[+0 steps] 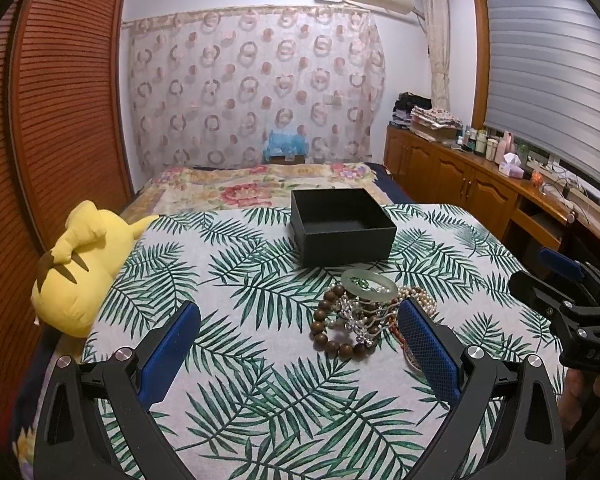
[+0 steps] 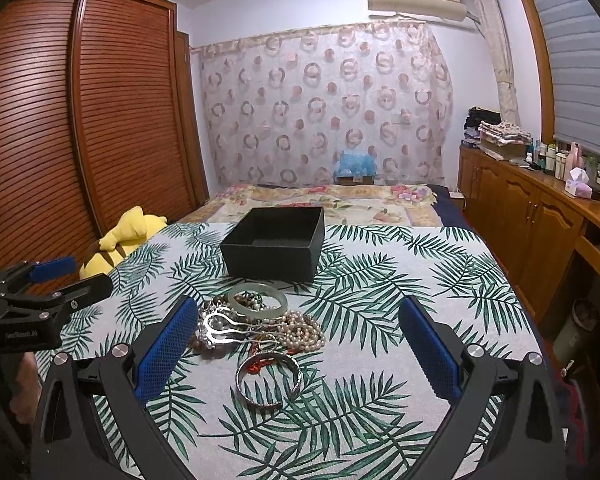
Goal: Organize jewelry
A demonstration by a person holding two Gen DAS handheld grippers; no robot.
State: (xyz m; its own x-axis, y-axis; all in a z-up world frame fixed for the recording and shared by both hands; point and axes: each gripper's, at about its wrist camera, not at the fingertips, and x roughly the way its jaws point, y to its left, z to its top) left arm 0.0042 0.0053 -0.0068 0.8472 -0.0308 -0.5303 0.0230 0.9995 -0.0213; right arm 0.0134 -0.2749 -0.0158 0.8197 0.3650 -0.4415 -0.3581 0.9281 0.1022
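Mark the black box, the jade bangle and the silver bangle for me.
black box (image 2: 271,258): right wrist view, on its near outer wall.
jade bangle (image 2: 279,301): right wrist view, on the right side of the pale green ring.
silver bangle (image 2: 296,380): right wrist view, on the right side of its band.

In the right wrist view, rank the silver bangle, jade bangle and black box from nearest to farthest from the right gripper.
1. Silver bangle, between the open right gripper's fingers, left of centre.
2. Jade bangle, atop the pile beyond.
3. Black box, behind the pile.
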